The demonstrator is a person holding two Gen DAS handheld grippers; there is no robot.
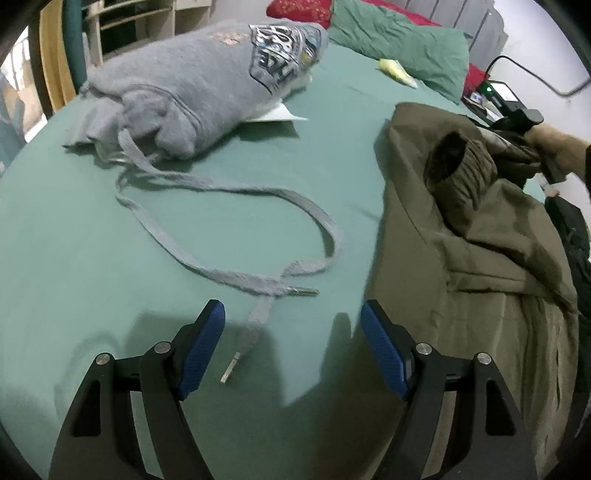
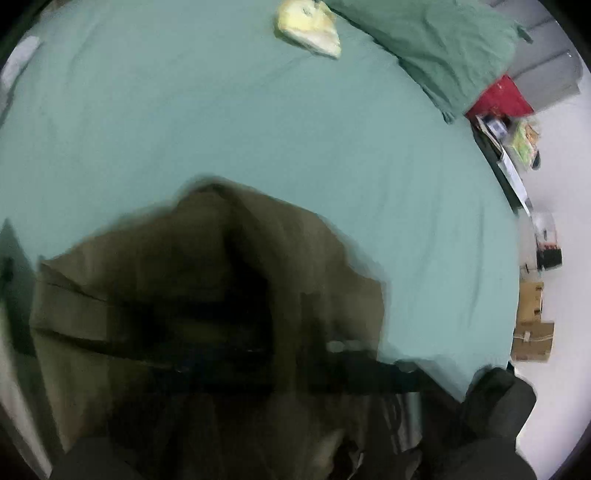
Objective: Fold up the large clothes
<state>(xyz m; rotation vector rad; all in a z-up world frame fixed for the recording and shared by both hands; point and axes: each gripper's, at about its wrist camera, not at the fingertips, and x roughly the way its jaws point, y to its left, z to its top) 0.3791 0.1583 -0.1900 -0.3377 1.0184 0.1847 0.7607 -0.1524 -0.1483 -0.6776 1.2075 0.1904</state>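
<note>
An olive-green jacket point(image 1: 469, 236) lies rumpled on the right of the green bed sheet point(image 1: 110, 258), one cuffed sleeve point(image 1: 458, 166) sticking up. My left gripper point(image 1: 291, 314) is open and empty, low over the sheet just left of the jacket's edge, above a grey drawstring point(image 1: 236, 273). My right gripper point(image 1: 524, 125) shows at the far right, at the jacket's far side, held by a hand. In the blurred right wrist view the jacket point(image 2: 207, 295) drapes over the gripper, hiding its fingers; it seems to be lifting the fabric.
A folded grey hoodie point(image 1: 199, 92) with a printed logo lies at the back left, its long drawstring trailing forward. A green pillow point(image 1: 399, 40) and a yellow item point(image 2: 306, 26) lie near the headboard. A nightstand point(image 2: 502, 147) and cardboard boxes point(image 2: 532, 321) stand beside the bed.
</note>
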